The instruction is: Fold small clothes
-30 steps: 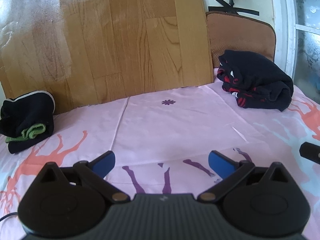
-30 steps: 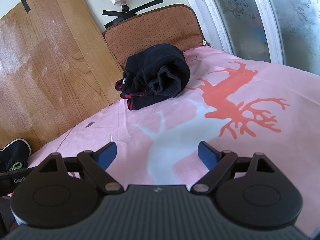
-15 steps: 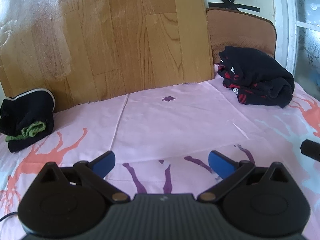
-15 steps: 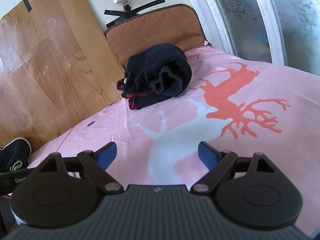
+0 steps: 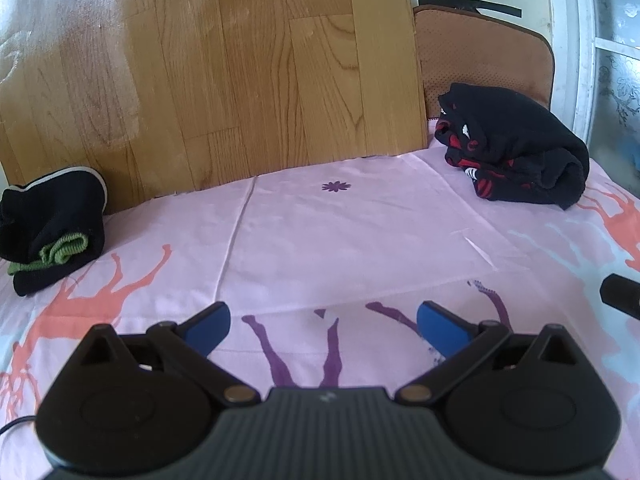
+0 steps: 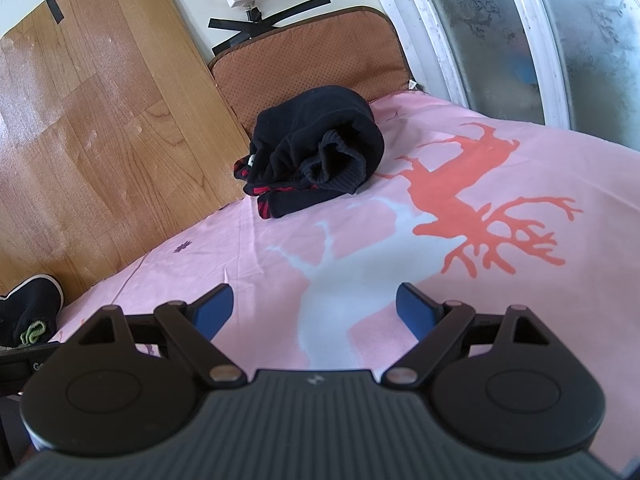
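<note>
A bundled black garment with red pattern (image 5: 516, 152) lies at the far right of the pink sheet; in the right wrist view it (image 6: 316, 148) sits ahead, a little left of centre. A folded black garment with green trim (image 5: 52, 228) lies at the far left; it also shows in the right wrist view (image 6: 28, 316) at the left edge. My left gripper (image 5: 324, 324) is open and empty above the sheet. My right gripper (image 6: 314, 310) is open and empty, well short of the black and red bundle.
A pink sheet with deer prints (image 5: 340, 232) covers the surface. A wood-pattern board (image 5: 240, 72) and a brown cushion (image 6: 304, 76) stand against the back wall. A window frame (image 6: 480, 40) runs along the right. The other gripper's tip (image 5: 620, 294) shows at the right edge.
Both grippers have shifted slightly, so the black and red bundle sits a little lower and closer in both views. Jaws stay open and the clothes have not moved.
</note>
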A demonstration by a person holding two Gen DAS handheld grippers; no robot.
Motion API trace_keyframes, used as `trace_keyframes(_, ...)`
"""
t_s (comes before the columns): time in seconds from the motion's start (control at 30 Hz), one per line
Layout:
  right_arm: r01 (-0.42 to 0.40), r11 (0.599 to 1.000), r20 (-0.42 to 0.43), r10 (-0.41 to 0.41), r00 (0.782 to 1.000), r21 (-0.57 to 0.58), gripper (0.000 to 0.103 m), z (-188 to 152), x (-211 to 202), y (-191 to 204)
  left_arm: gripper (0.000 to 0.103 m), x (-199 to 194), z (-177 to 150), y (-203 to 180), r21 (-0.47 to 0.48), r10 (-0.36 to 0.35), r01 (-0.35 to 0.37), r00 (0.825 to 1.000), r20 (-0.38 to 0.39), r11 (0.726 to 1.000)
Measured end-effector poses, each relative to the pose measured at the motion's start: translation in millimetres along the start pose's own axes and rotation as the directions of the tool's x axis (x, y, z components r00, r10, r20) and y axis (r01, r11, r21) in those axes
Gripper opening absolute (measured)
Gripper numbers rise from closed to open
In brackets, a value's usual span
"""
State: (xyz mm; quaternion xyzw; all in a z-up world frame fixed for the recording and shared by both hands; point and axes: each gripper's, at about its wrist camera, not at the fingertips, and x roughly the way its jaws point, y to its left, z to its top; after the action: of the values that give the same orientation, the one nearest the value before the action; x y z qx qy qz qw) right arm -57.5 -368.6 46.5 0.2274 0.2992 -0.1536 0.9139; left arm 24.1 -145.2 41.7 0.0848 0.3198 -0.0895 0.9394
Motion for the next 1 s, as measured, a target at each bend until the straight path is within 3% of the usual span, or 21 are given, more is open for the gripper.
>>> trace_keyframes(0.27, 0.000, 1.000, 0.000, 0.000, 1.000, 0.001, 0.090, 0.0, -0.2, -0.2, 0.103, 2.1, 0.0, -1.0, -0.002, -0.008, 0.008, 1.000, -0.029, 1.000)
trace_keyframes(1.0, -0.003, 1.000, 0.002, 0.003, 1.000, 0.005, 0.090, -0.5, 0.1, 0.3, 0.103, 0.9, -1.8, -7.8, 0.055, 0.017, -0.016, 1.000, -0.017, 0.998)
